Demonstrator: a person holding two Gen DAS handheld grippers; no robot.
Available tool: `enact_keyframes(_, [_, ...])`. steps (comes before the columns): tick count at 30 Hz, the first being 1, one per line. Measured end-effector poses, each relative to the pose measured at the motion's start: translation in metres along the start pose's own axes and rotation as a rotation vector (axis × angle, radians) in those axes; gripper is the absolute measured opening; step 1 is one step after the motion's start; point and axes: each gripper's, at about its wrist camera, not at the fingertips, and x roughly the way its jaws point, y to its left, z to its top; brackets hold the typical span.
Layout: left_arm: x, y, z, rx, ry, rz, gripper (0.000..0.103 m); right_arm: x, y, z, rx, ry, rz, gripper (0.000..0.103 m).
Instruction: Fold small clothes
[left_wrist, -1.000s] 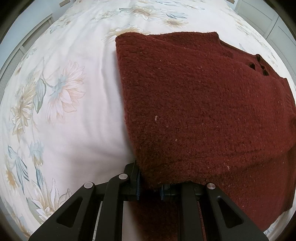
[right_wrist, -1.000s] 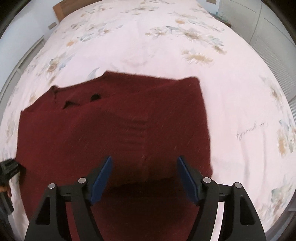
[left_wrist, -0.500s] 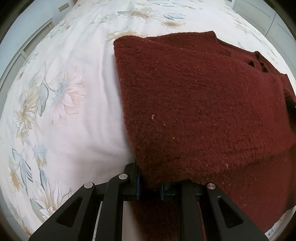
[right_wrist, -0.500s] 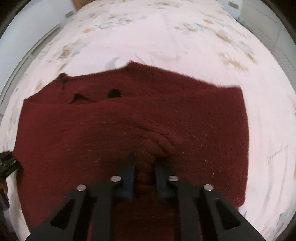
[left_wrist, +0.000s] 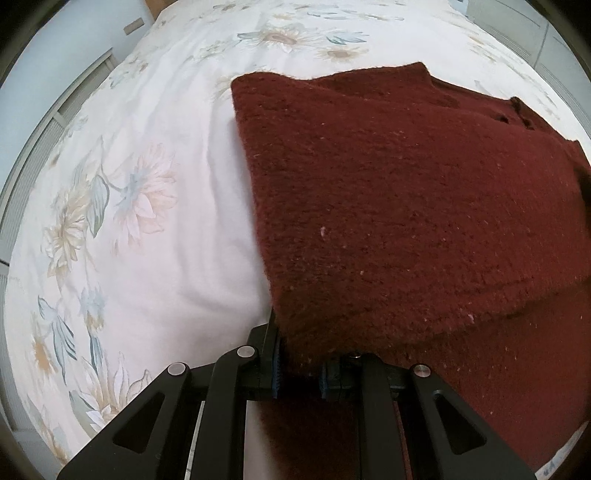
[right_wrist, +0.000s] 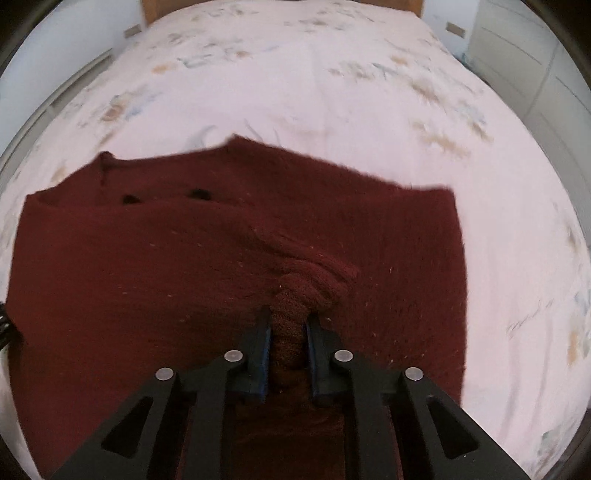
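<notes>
On the white flowered bedsheet (right_wrist: 369, 92) lies our dark red knitted sweater (right_wrist: 147, 277). Our left gripper (left_wrist: 299, 373) pinches its near corner; our right gripper (right_wrist: 288, 343), which has just been closing, squeezes a bunched ridge. We fear this bunch makes a crooked fold, or slips out.

Your left gripper (left_wrist: 299, 363): matte black angular linkage arms, triangular cutouts, silver round pivot pins, blue ribbed pads inside the fingers (left_wrist: 275, 360). Your right gripper (right_wrist: 288, 332): same black frame, four silver pins, blue-lined fingers (right_wrist: 260, 343).
</notes>
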Motion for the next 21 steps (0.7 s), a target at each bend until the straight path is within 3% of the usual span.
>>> enact_keyframes(5, [0.0,-0.006,0.0,0.002,-0.001,0.021,0.021,-0.011,-0.005,-0.004,0.012,-0.007,-0.045,0.056])
enact_keyframes(7, [0.0,-0.011,0.004,-0.021,0.018,0.043,0.032,-0.021,-0.01,-0.008,0.026,-0.023,-0.049,0.058])
enact_keyframes(10, [-0.007,-0.006,0.005,-0.07,0.043,0.031,0.062,-0.039,-0.014,-0.011,0.038,-0.048,-0.054,0.083])
enact_keyframes(11, [-0.013,-0.004,0.004,-0.085,0.042,0.02,0.08,-0.045,-0.014,-0.012,0.033,-0.056,-0.059,0.083])
enact_keyframes(12, [-0.02,-0.002,0.003,-0.104,0.028,0.01,0.089,-0.051,-0.014,-0.014,0.023,-0.058,-0.067,0.083])
enact_keyframes(16, [-0.051,0.004,-0.002,-0.164,-0.038,-0.022,0.102,-0.069,-0.008,-0.02,-0.012,-0.067,-0.087,0.091])
enact_keyframes(18, [-0.071,-0.001,-0.002,-0.162,-0.096,-0.026,0.102,-0.079,-0.001,-0.022,-0.029,-0.083,-0.075,0.103])
enact_keyframes(21, [-0.1,-0.016,0.001,-0.115,-0.185,-0.024,0.102,-0.089,0.013,-0.025,-0.052,-0.099,-0.058,0.103])
